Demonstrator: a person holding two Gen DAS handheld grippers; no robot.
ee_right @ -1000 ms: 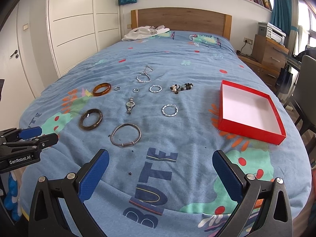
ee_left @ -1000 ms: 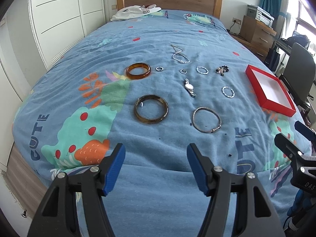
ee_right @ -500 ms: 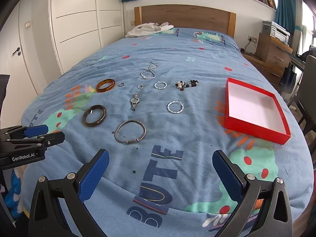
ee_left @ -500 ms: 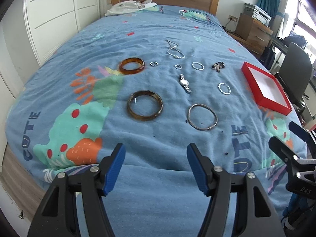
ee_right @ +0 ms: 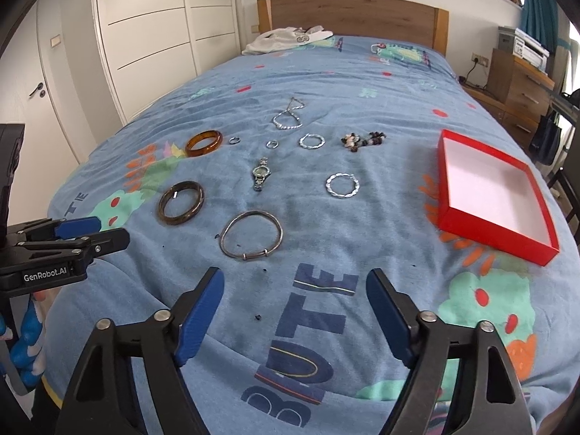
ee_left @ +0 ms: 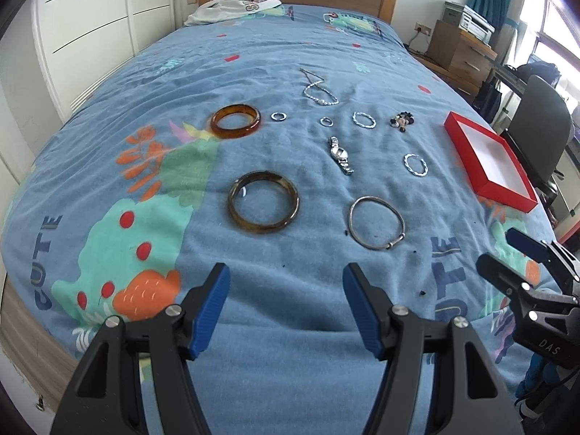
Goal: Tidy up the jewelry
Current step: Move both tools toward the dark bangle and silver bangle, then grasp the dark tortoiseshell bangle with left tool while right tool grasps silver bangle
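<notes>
A bed [ee_right: 362,83] with a wooden headboard [ee_right: 348,18] fills the room; white wardrobe [ee_right: 156,43] left, wooden dresser [ee_right: 522,83] and teal curtains [ee_right: 540,11] far right.

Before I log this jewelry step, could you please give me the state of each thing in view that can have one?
Left gripper: open, empty.
Right gripper: open, empty.
Shallow red cardboard box: lidless, nothing inside.
Dark tortoiseshell bangle: flat on bedspread.
Amber resin bangle: flat on bedspread.
Thin silver wire bangle: closed loop, lying flat.
Small silver wristwatch: band stretched out.
Silver chain necklace: loosely looped.
</notes>
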